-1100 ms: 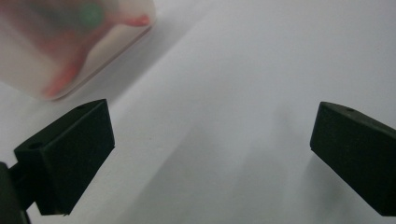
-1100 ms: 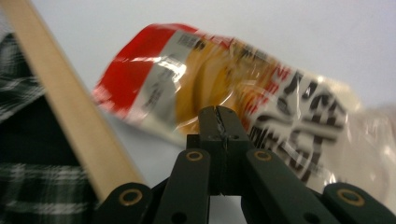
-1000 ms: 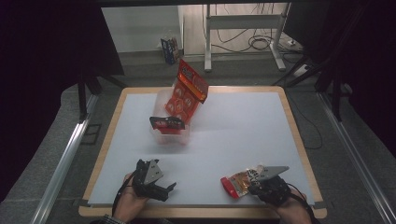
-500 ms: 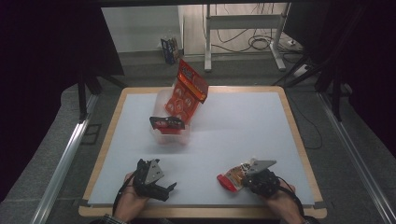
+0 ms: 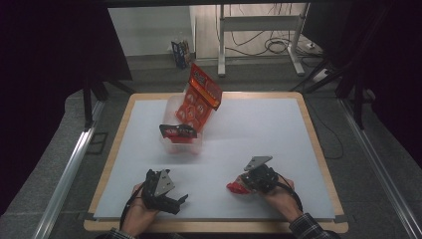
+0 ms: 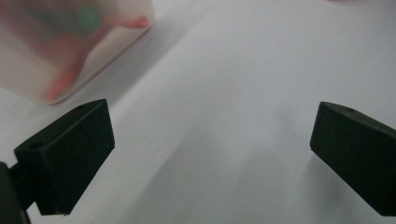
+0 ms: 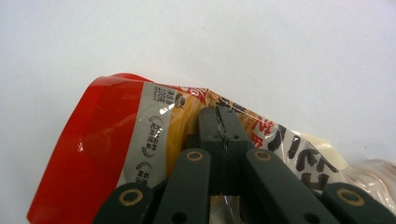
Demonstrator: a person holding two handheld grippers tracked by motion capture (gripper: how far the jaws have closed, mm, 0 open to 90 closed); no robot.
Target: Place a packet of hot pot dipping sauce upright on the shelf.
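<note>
My right gripper (image 5: 249,181) is near the table's front right, shut on a red and yellow snack packet (image 5: 236,187). In the right gripper view the jaws pinch the crinkled packet (image 7: 116,140) at its edge, the gripper (image 7: 224,128) closed on the wrapper. My left gripper (image 5: 176,201) rests near the front left with its jaws wide apart and nothing between them; in its own view the gripper (image 6: 212,144) faces bare white table. A clear plastic bin (image 5: 181,142) stands at the table's middle left, holding a tall orange packet (image 5: 199,99) and a dark packet (image 5: 177,131).
The bin (image 6: 60,46) appears blurred at the upper left of the left gripper view. The white table top (image 5: 263,129) has a wooden rim. Beyond the far edge are a metal stand (image 5: 259,30) and floor cables (image 5: 278,47).
My right gripper has carried the snack packet leftward and a little away from the front edge. The left gripper has stayed where it was.
</note>
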